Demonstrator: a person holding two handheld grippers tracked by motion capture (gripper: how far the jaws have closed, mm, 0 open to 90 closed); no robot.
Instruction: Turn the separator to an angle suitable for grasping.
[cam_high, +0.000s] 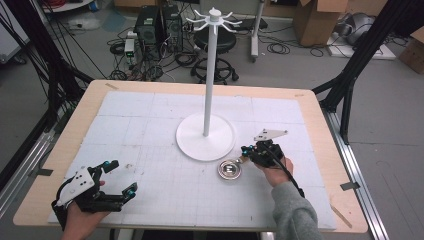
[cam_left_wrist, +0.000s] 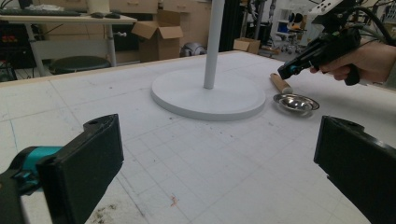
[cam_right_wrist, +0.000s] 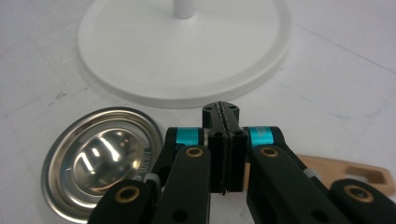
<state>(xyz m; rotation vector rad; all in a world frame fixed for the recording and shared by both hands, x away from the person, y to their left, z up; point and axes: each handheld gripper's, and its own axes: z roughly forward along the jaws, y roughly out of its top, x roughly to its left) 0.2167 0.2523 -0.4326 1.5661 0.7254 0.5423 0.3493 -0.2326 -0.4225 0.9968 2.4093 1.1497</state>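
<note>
Right claw (cam_right_wrist: 224, 140) jaws closed; left claw (cam_left_wrist: 219, 163) jaws apart, apparently resting.

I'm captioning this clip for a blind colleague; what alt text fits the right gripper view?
Right gripper, jaws shut with nothing seen between them, hangs just above a white table. A shiny steel ladle bowl lies at lower left, its wooden handle at right, and the round white stand base beyond.

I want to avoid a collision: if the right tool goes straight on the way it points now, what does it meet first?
Probably the white stand base: the shut right tool points at its near rim, with bare table between. The metal ladle bowl lies off to one side. Depth is hard to judge.
</note>
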